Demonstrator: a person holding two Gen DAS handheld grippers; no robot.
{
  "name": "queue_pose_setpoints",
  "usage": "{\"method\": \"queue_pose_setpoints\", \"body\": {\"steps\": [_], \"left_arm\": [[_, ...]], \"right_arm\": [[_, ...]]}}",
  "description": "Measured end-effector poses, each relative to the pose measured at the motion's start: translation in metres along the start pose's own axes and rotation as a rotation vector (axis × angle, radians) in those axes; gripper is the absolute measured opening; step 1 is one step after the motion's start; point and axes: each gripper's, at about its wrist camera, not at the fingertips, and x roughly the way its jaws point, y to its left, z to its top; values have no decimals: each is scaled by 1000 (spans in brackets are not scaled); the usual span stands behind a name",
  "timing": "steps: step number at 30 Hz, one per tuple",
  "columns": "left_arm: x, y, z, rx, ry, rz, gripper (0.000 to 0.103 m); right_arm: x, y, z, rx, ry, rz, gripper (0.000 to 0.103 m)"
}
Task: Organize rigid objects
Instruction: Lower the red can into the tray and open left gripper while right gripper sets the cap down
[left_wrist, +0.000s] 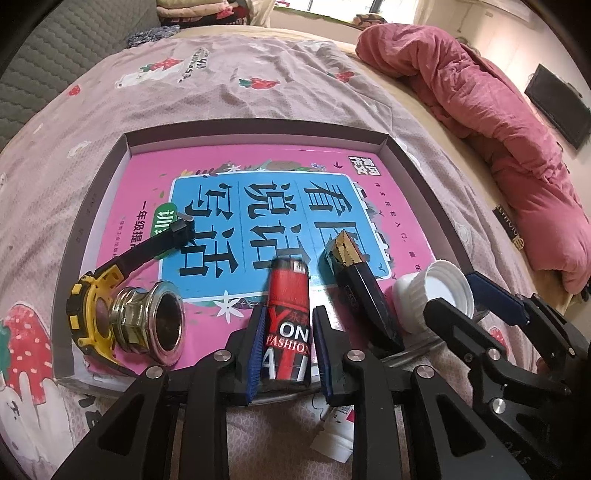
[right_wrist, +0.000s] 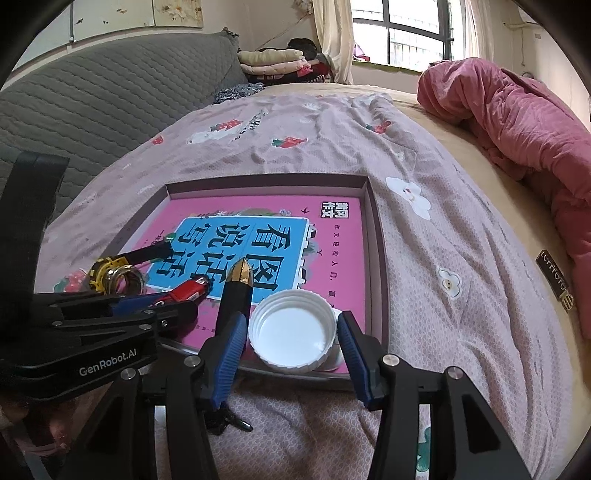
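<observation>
A shallow tray (left_wrist: 421, 173) lies on the bedspread (left_wrist: 280, 96), and a pink book (left_wrist: 155, 166) covers its floor. On the book, from left to right in the left wrist view: a yellow watch (left_wrist: 86, 314) with its black strap reaching up across the cover, a metal fitting (left_wrist: 151, 319) lying on its side against the watch, a red lighter (left_wrist: 288, 314), a dark box (left_wrist: 360, 291) with a gold tip, and a white lid (left_wrist: 439, 291) turned open side up.

The left gripper (left_wrist: 287, 347) has its blue pads on either side of the lighter; the pads stand close along its flanks, but a thin gap seems to show, so I cannot tell whether they clamp it. The lighter rests near the tray's near edge, pointing away from the gripper.

The right gripper (right_wrist: 291, 352) is spread wide around the lid (right_wrist: 293, 328), one pad on each side, neither touching it. The dark box (right_wrist: 236, 295) lies just beside the left pad of that gripper. A white tube (left_wrist: 334, 432) lies on the bedspread outside the tray, below the left gripper.
</observation>
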Motion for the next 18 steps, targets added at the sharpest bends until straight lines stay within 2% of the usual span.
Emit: {"method": "queue_pose_setpoints", "body": {"steps": [3,11,18], "left_arm": [[-1,1,0,-2,-2,3,36],[-18,2,0,-12,-36,-19,38],[-37,1,0,-12,-69,-24,49]], "right_arm": [[-3,-1,0,10,-5,5,51],[-14,1,1,8,-28,10,51],[-29,7,0,-12,-55,16,51]]}}
